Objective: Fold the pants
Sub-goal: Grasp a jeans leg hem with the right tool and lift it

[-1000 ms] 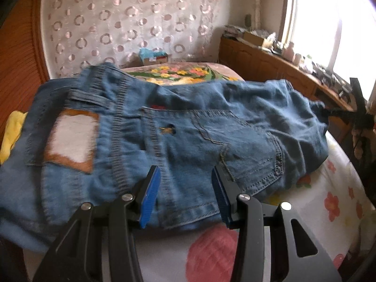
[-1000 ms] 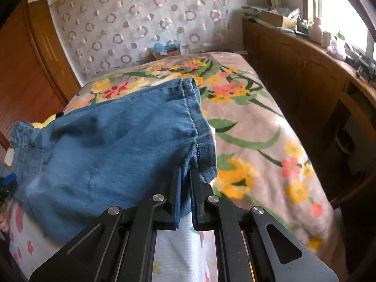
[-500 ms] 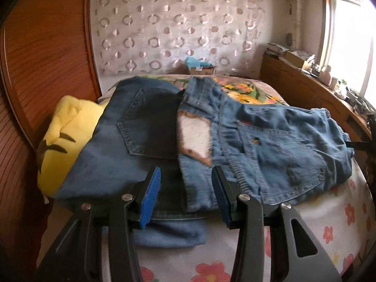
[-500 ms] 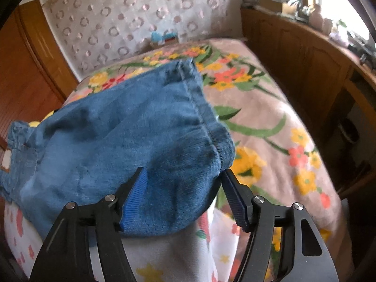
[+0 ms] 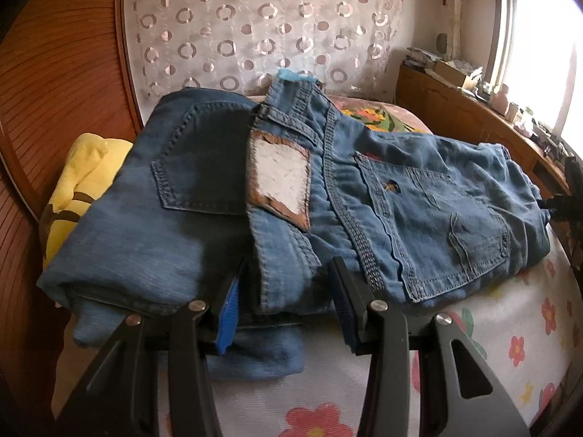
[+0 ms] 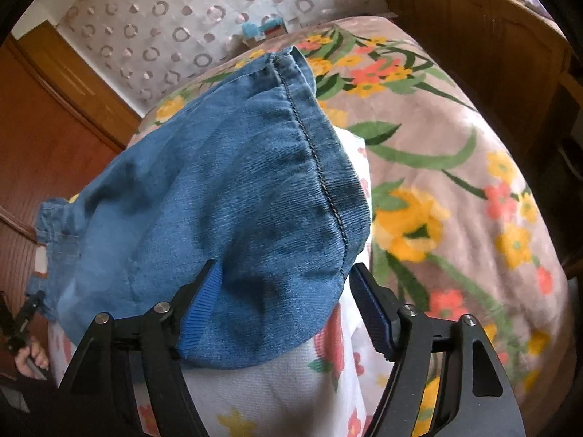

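Right gripper (image 6: 284, 304) jaws just opened off hem, denim lying loose between them; left gripper (image 5: 284, 304) swung toward waistband, half open, straddling fold, gripping nothing. Jeans (image 5: 400, 196) folded on bed (image 5: 510, 346), released to settle flat.

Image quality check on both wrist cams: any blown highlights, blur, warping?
Left wrist: window at the right clips to white, the curtain stays readable, and the jeans are sharp. The fisheye bows the wooden headboard. Right wrist: light is even with no glare; the floral blanket smears at the right edge, while the hem stitching stays crisp.
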The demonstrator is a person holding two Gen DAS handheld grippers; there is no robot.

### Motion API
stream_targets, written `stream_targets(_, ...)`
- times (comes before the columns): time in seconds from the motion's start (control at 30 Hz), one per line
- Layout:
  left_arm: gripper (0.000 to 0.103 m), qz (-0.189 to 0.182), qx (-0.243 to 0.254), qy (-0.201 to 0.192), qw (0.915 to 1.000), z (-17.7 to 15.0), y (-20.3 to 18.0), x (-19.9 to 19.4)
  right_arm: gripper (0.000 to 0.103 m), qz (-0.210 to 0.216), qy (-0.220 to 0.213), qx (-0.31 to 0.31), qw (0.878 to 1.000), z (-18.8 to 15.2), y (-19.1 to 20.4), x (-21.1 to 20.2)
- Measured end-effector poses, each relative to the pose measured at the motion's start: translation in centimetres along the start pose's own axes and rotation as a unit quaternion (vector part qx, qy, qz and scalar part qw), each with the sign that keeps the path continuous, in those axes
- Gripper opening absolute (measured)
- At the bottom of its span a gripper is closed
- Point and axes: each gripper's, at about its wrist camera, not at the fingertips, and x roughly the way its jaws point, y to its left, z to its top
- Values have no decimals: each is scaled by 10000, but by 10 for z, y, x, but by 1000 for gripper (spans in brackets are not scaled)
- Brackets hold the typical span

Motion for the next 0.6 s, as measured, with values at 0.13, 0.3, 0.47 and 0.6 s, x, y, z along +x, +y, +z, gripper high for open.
stream_targets(0.13,44,79,43,4,10000,-2,-2,3,37,-190,-236,-153,9994,1,9,-11)
stream_targets(0.3,44,101,83,26,9999,-3,-2,3,5,-430,-793,-497,9947,4,26,-40)
stream_targets(0.47,44,119,87,29,9999,-3,-3,5,5,-508,-1317,-878,9861,8,53,-71)
stream_targets(0.6,44,141,100,8,9999,-3,-4,5,5,-350,-1382,-1146,9831,13,73,-77)
